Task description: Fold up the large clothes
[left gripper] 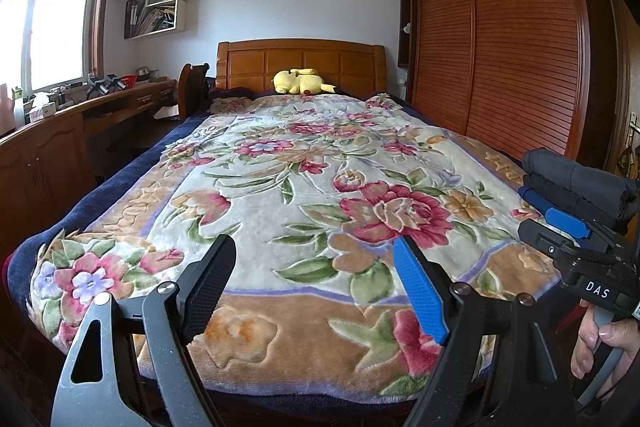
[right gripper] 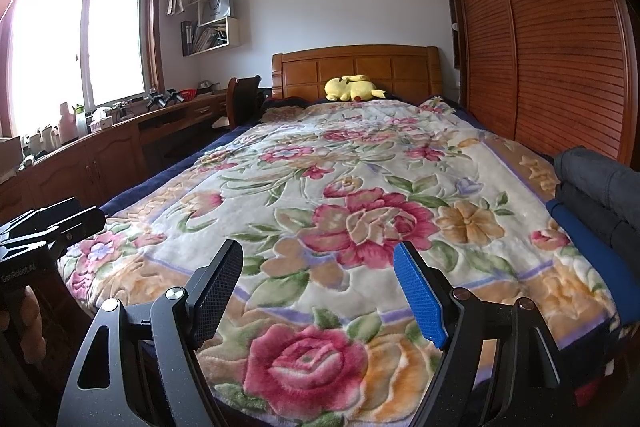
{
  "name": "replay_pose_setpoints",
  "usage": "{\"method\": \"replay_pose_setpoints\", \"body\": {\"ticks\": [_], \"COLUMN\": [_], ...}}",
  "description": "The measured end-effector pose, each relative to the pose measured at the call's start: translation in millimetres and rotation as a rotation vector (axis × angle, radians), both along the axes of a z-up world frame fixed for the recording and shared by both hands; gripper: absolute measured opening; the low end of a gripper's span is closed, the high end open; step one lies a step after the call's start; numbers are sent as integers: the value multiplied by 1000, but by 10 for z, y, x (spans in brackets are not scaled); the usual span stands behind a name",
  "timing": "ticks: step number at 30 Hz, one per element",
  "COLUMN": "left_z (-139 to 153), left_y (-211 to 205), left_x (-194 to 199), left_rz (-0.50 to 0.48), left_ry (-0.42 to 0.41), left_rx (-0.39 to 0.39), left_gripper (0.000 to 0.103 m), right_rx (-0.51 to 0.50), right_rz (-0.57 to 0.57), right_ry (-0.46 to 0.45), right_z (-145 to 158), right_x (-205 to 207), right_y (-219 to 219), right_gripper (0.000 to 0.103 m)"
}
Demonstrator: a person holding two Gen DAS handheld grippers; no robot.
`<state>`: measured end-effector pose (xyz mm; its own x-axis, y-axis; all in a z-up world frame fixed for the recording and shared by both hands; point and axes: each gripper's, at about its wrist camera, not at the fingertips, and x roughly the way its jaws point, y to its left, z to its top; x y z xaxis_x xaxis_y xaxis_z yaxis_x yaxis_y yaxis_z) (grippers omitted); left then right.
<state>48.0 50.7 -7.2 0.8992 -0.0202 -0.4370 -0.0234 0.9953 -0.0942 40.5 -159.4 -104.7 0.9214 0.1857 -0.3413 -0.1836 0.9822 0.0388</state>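
Left wrist view: the left hand-held gripper [left gripper: 316,287] hangs over the foot of the bed, its black and blue fingers spread wide with nothing between them. Below lies a floral blanket [left gripper: 280,179] covering the bed. A stack of folded dark clothes [left gripper: 576,187] sits on the blanket's right edge, near the louvred wardrobe [left gripper: 500,47]. The right hand-held gripper [left gripper: 568,223] shows at the right, with a person's hand [left gripper: 600,343] on its handle. A yellow plush toy [left gripper: 300,81] rests against the wooden headboard [left gripper: 300,61].

Right wrist view: the right hand-held gripper [right gripper: 320,291] also stands wide apart and empty above the blanket [right gripper: 340,187]. The folded dark clothes [right gripper: 600,195] lie at the right edge, a blue garment lowest in the stack. The left hand-held gripper [right gripper: 52,223] shows at the left edge. A wooden desk [right gripper: 120,143] runs beneath the window [right gripper: 80,39].
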Motion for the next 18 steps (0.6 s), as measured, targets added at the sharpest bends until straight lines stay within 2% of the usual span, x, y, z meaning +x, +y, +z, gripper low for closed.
{"method": "replay_pose_setpoints", "body": {"ticks": [18], "left_z": [-10], "left_y": [-22], "left_x": [-15], "left_rz": [-1], "left_ry": [-1], "left_rx": [2], "left_gripper": [82], "right_rx": [10], "right_rz": [-2], "right_ry": [-2], "right_z": [-14], "right_x": [-6], "right_y": [10], "right_gripper": [79]}}
